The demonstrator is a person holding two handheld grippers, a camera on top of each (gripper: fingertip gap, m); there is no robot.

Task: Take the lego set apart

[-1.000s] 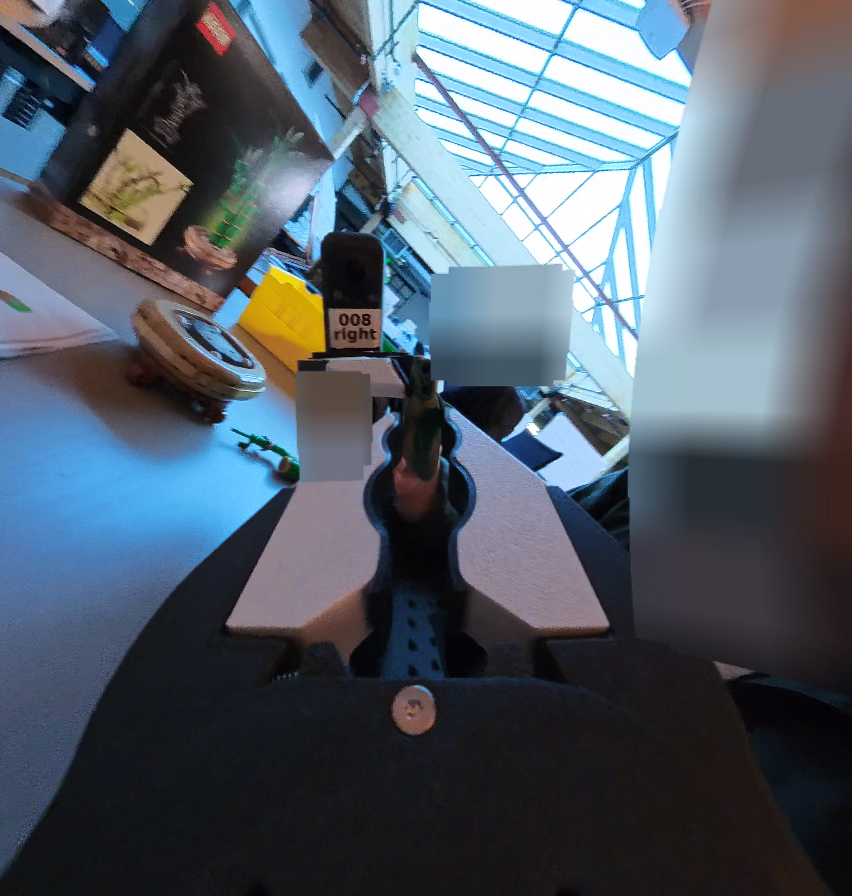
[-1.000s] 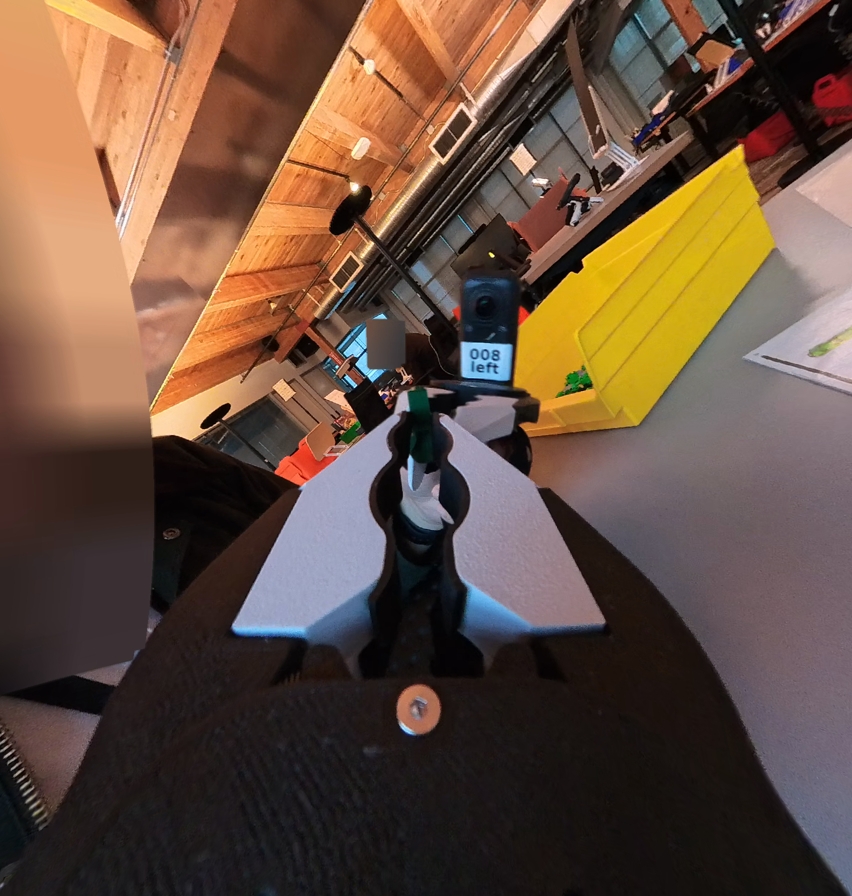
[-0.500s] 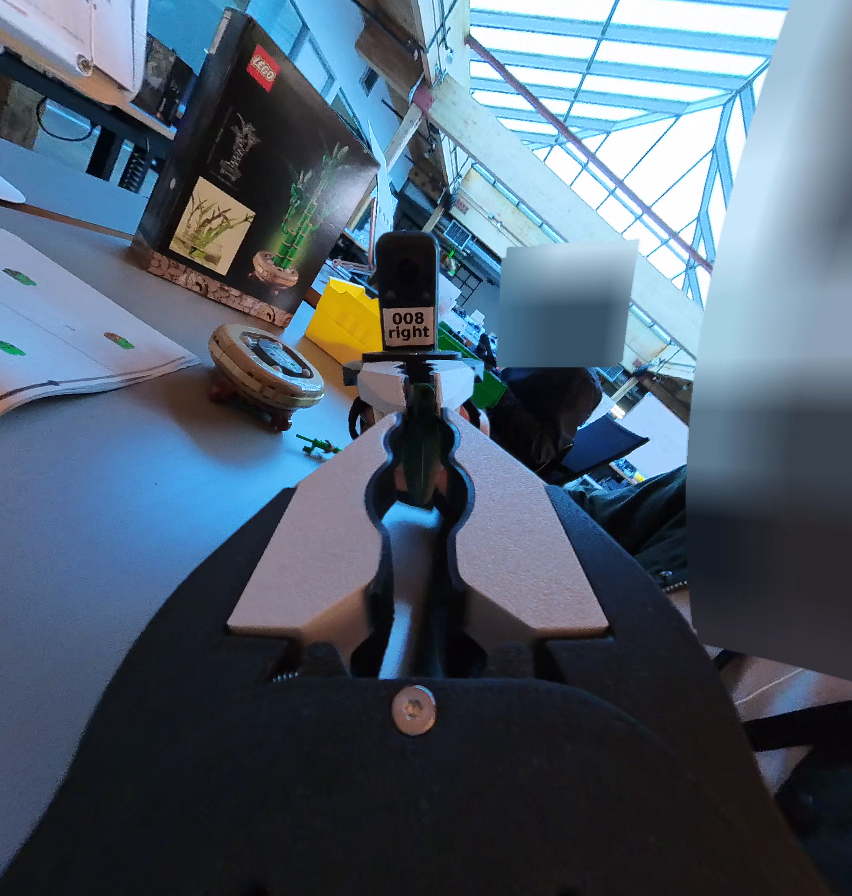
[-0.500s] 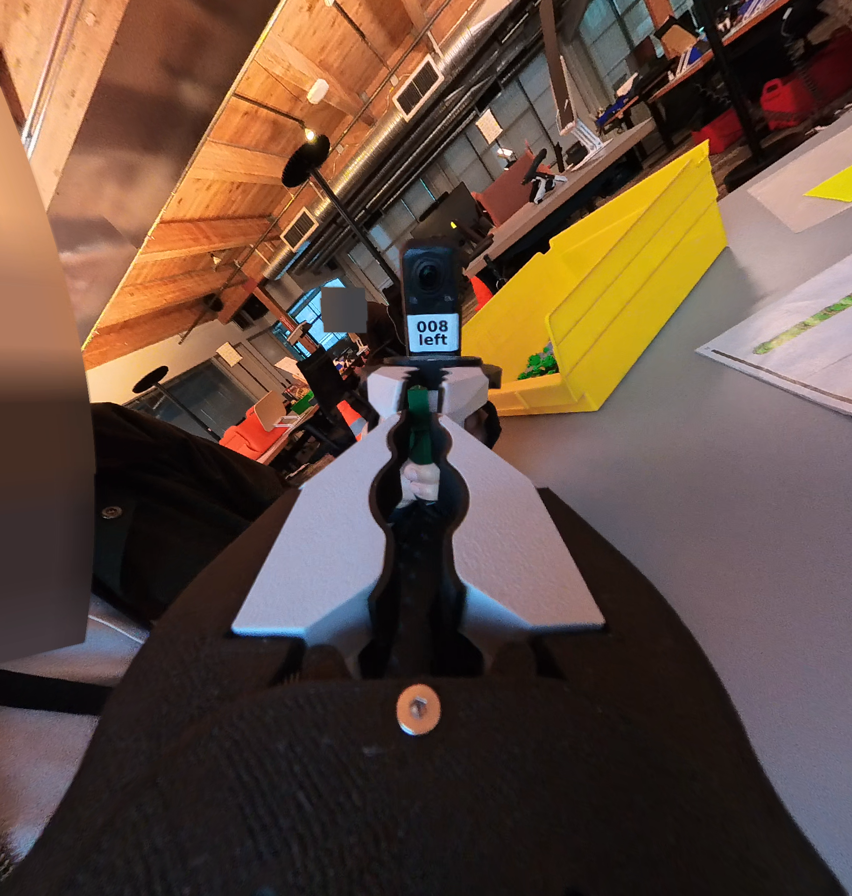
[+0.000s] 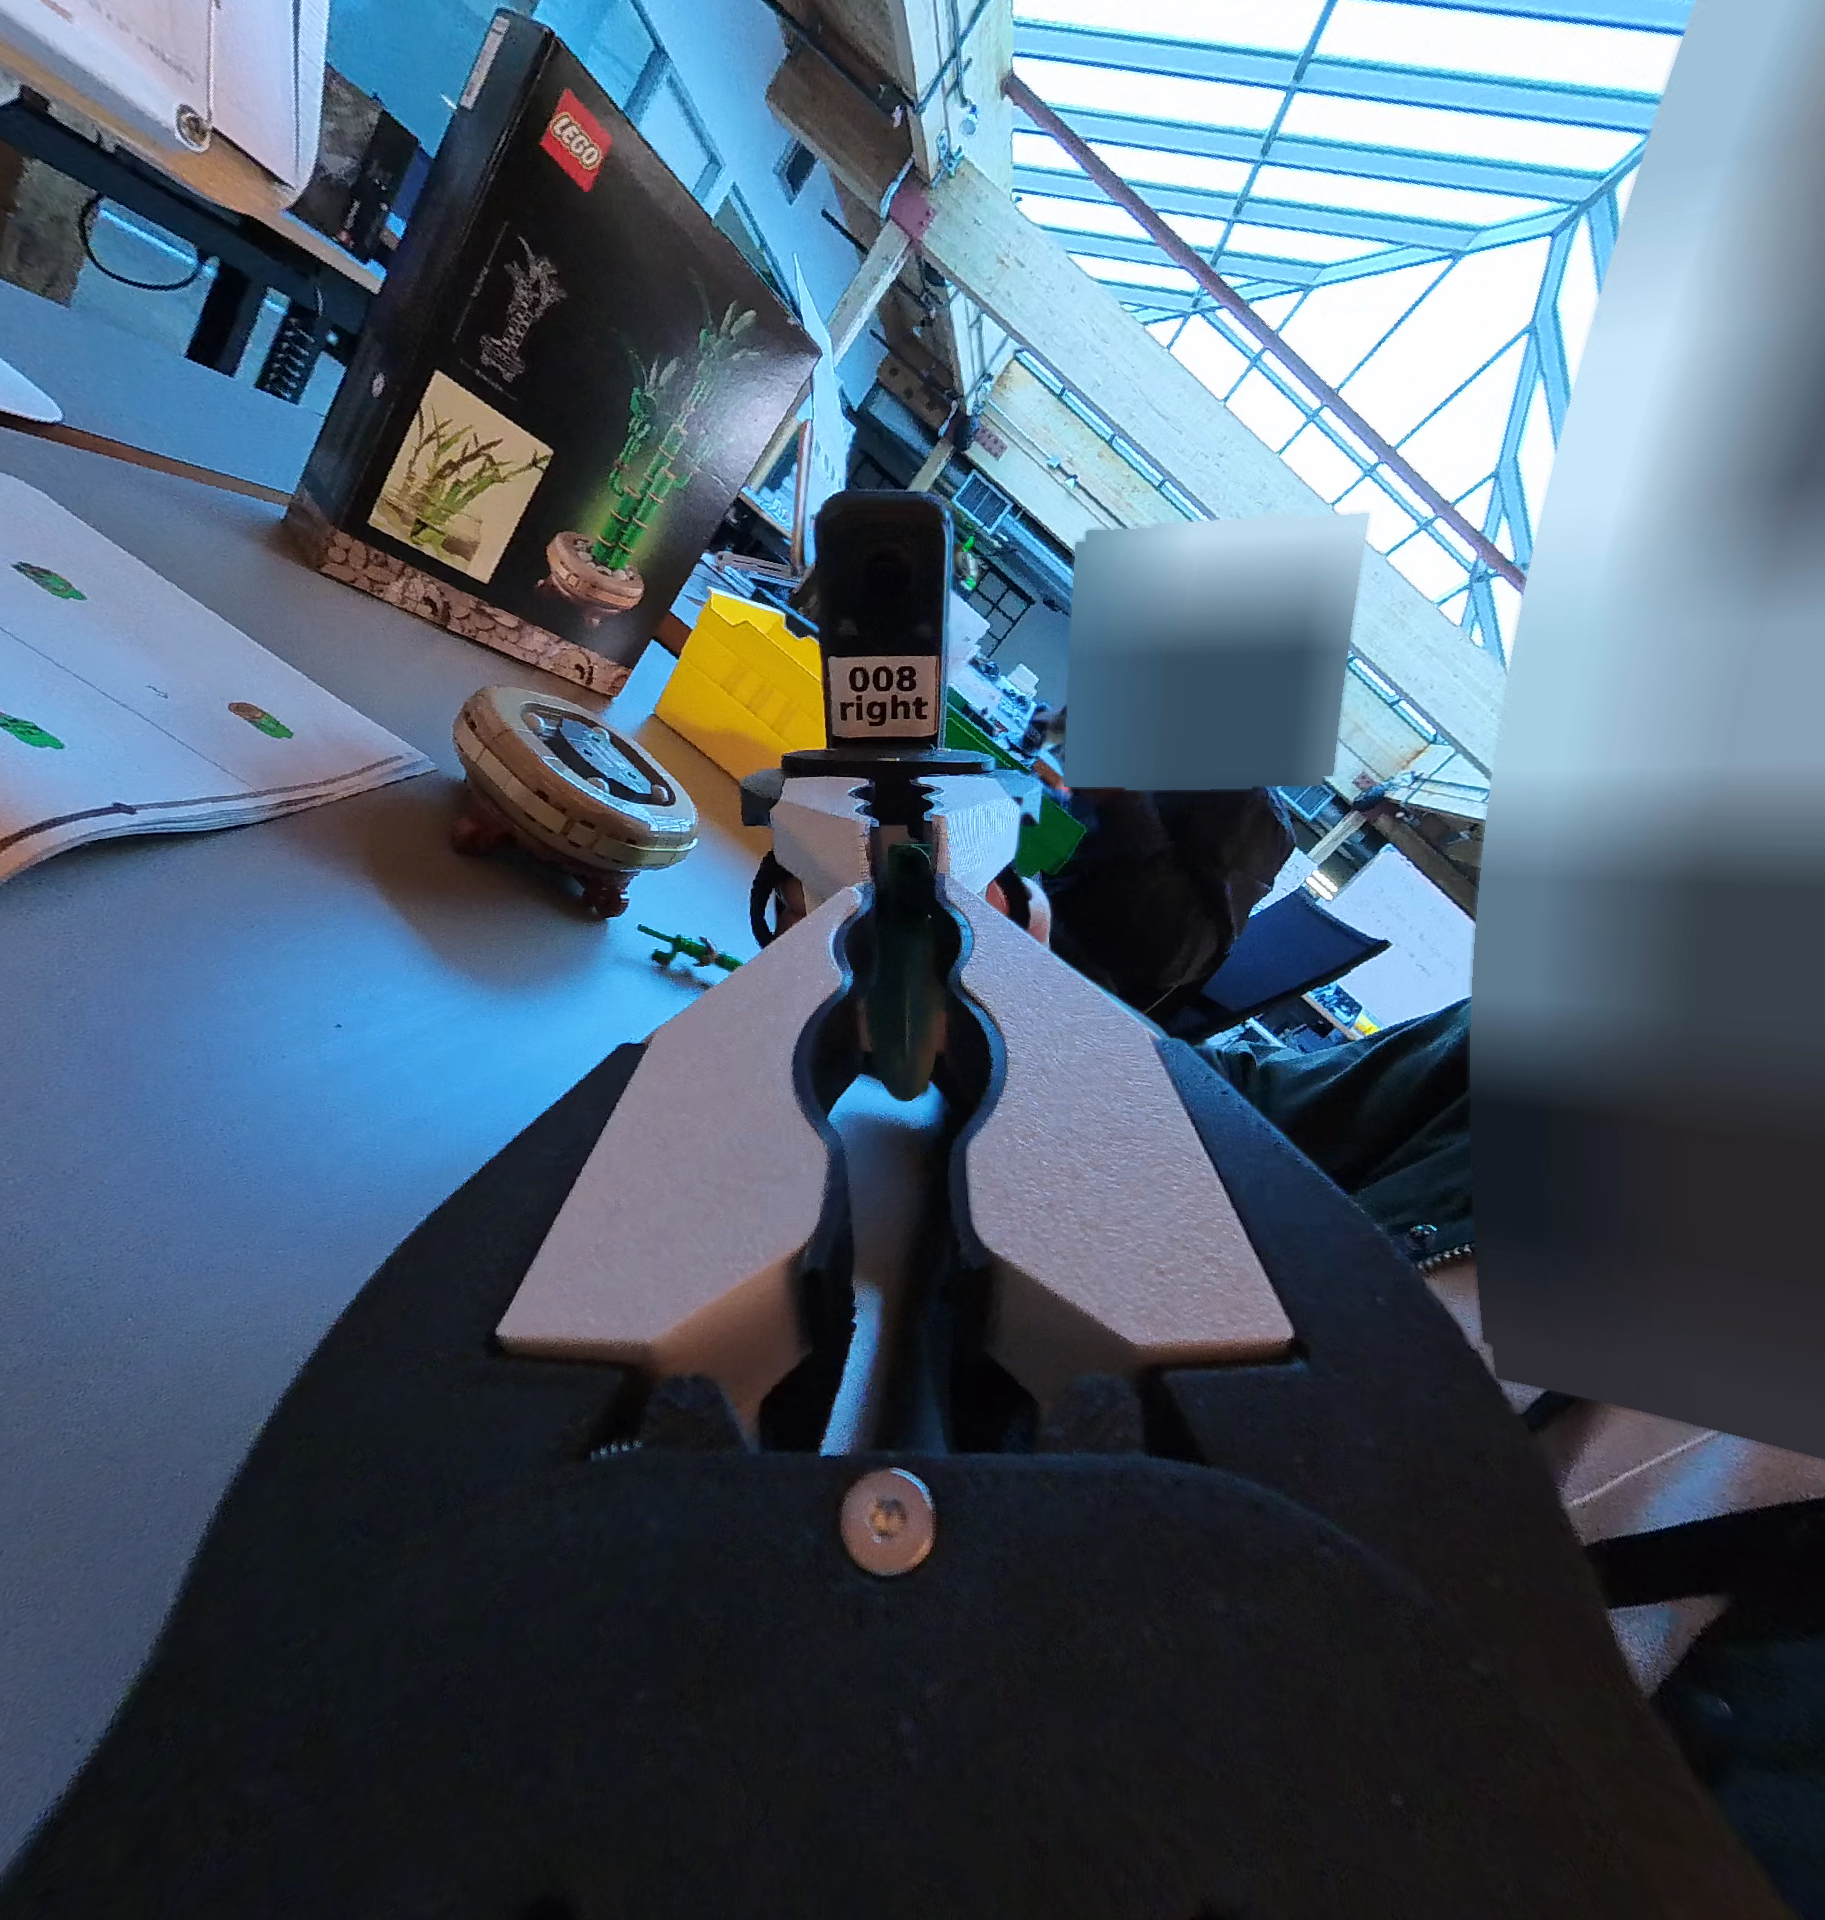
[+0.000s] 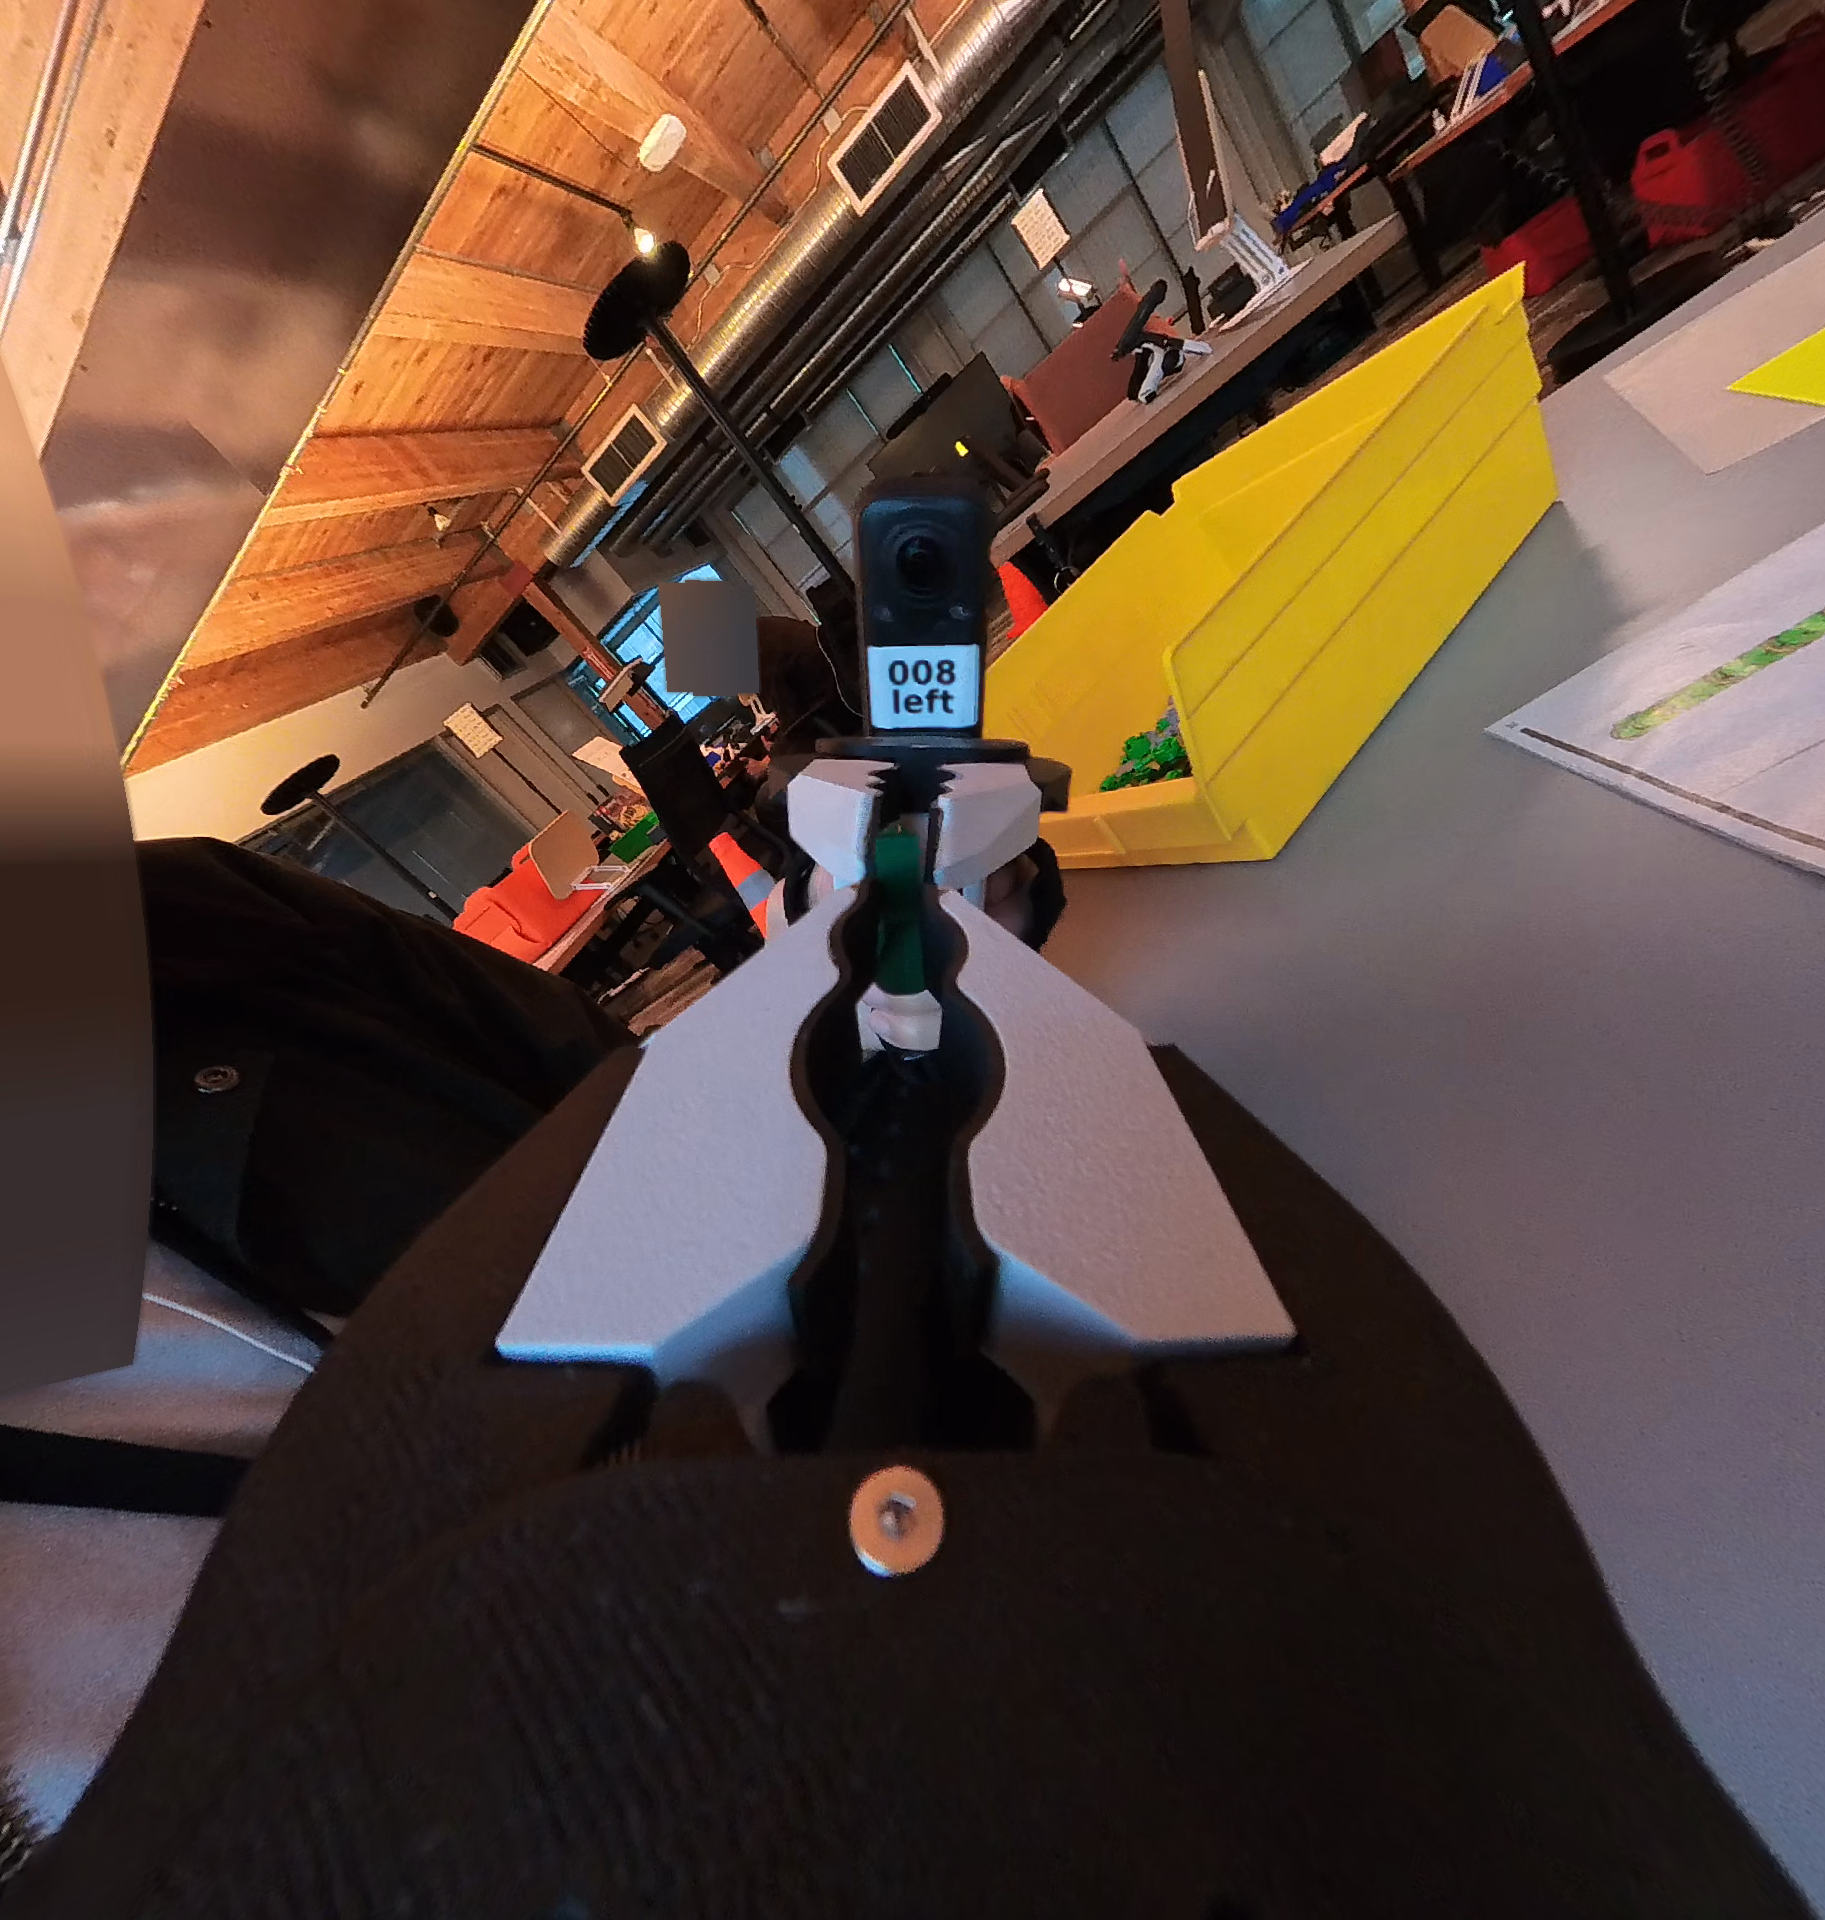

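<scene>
A: How are the two claws posed?

B: They face each other nose to nose above the bench. The left claw has its fingers drawn together on a dark green lego stem, and the right claw is clamped on the same stem from the other end. Each wrist view shows the other claw's white fingers and its black camera right past its own tips.

A: What does the piece look like?

B: A slim green stalk held lengthwise between the two claws. In the right wrist view a pale whitish segment sits at its near end, inside the notch of the fingers. In the left wrist view only green shows, ending in a rounded tip.

A: And around it?

B: Beyond the left claw lies a small loose green sprig on the bench, then the round tan pot base on brown feet. Behind that are the black set box and an open instruction booklet to the left. The right wrist view shows a yellow bin holding green pieces.

A: Anything different from a second ago?

B: Both views have tilted: the box and booklet now fill more of the left view, and the bin has slid rightward in the right one. The grip on the stem is unchanged, and both claws are still together on it.
</scene>
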